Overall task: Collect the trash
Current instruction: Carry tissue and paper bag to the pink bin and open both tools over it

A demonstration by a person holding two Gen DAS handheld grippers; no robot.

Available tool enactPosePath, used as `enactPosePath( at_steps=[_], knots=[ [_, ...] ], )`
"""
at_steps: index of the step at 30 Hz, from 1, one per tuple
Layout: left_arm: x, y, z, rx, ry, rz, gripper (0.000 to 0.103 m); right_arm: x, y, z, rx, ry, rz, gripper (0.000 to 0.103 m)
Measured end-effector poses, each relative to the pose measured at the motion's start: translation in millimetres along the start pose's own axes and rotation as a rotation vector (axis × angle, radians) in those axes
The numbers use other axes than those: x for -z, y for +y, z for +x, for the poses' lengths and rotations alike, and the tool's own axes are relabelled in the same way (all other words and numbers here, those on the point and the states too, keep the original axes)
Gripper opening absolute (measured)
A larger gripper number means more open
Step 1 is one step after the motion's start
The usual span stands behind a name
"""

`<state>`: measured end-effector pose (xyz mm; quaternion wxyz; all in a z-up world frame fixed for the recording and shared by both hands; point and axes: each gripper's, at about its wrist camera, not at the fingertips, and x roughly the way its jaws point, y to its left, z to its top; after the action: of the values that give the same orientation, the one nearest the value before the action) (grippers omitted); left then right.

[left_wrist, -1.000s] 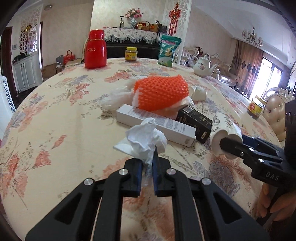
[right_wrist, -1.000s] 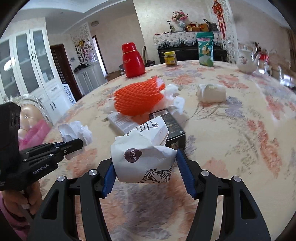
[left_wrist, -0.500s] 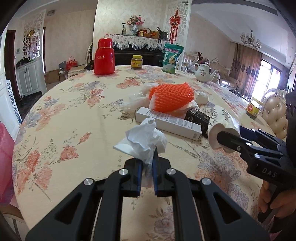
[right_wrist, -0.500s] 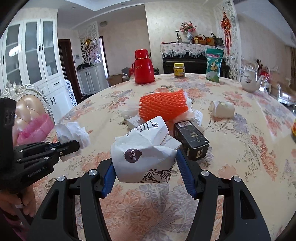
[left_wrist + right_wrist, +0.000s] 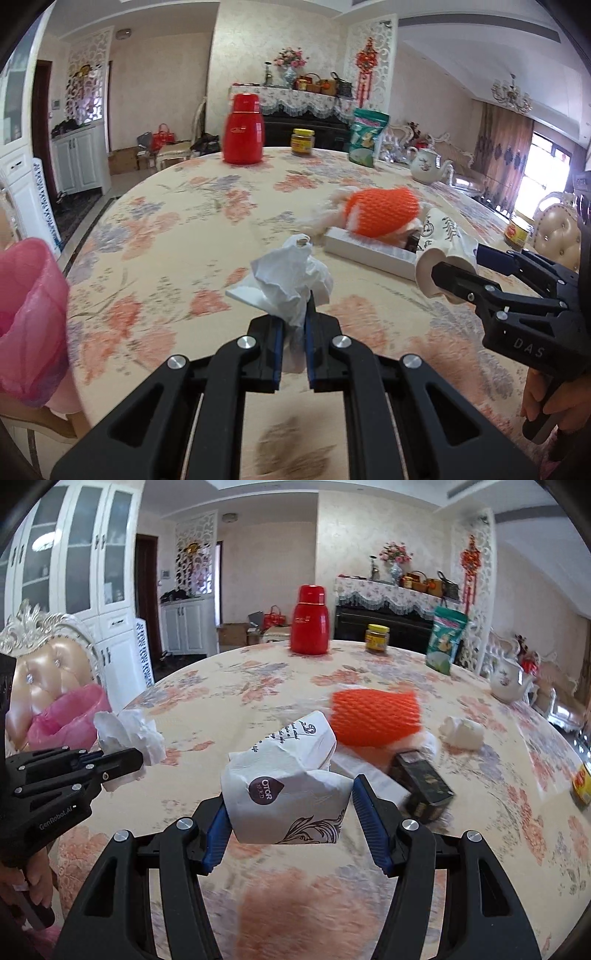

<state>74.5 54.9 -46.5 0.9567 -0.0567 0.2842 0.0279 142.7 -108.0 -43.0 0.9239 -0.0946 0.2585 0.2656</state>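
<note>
My left gripper (image 5: 293,325) is shut on a crumpled white tissue (image 5: 291,275) and holds it above the table's near left edge; it also shows in the right wrist view (image 5: 125,762). My right gripper (image 5: 288,805) is shut on a crushed white paper cup (image 5: 284,775), which also shows in the left wrist view (image 5: 439,258). A pink-lined trash bin (image 5: 29,314) stands at the left, below table level, by a chair (image 5: 70,716). On the table lie an orange foam net (image 5: 375,716), a long white box (image 5: 369,249), a black box (image 5: 421,786) and another white cup (image 5: 463,733).
A red thermos (image 5: 309,620), a yellow-lid jar (image 5: 377,638), a green snack bag (image 5: 445,638) and a white teapot (image 5: 509,681) stand at the far side of the floral tablecloth (image 5: 221,686). Another jar (image 5: 581,782) sits at the right edge.
Both grippers have drawn back from the trash pile and swung left with their loads. The pink bin has come into view at the left.
</note>
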Motion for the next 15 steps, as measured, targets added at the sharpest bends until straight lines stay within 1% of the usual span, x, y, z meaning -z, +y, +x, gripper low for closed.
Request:
enactPosePath(
  at_steps=[5,15],
  knots=[
    [3.9,36.4,-11.9,-0.044,-0.007,-0.036,0.010,-7.9,36.5,12.1,-0.020,0.002,-0.044,0.059],
    [12.7,118.2,-48.1,-0.189,-0.056,-0.102,0.010,-27.8,108.2,38.0,-0.114,0.001,-0.121,0.059]
  ],
)
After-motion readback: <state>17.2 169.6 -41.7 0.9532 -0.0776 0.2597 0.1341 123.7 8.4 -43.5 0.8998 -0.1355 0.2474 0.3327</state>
